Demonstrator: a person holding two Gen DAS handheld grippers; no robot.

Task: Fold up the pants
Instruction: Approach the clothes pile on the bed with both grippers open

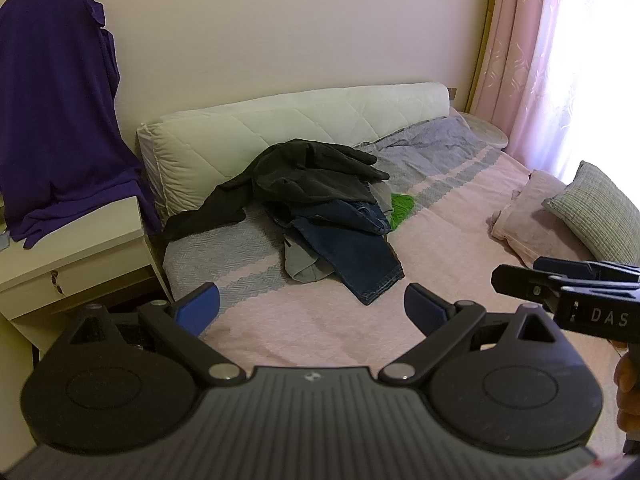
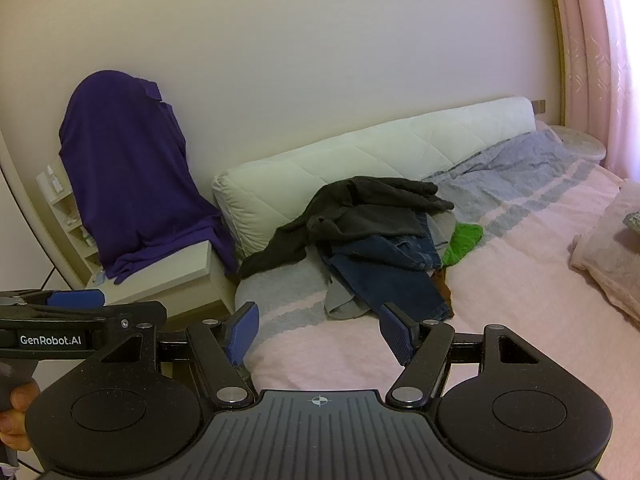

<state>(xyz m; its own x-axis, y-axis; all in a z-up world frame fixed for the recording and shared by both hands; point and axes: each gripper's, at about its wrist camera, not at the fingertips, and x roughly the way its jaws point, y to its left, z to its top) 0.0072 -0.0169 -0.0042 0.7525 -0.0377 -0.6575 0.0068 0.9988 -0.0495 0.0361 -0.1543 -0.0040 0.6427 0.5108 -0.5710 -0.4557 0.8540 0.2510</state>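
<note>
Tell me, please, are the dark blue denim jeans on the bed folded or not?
Not folded: the dark blue denim jeans lie crumpled in the clothes pile, one leg trailing out.

— What lettering can be read?
— "DAS" is printed in white on the right gripper (image 1: pixel 516 280), beside the left gripper (image 1: pixel 312 304). "GenRobot.AI" is printed on the left gripper's side, seen from the right wrist.

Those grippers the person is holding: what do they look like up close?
Each is black plastic: a ribbed body, two round discs and jointed link arms with silver pivots, ending in blue ribbed pads. The left gripper has a small crosshair mark, as does the right gripper. White lettering marks their sides. No cables or sleeves show.
</note>
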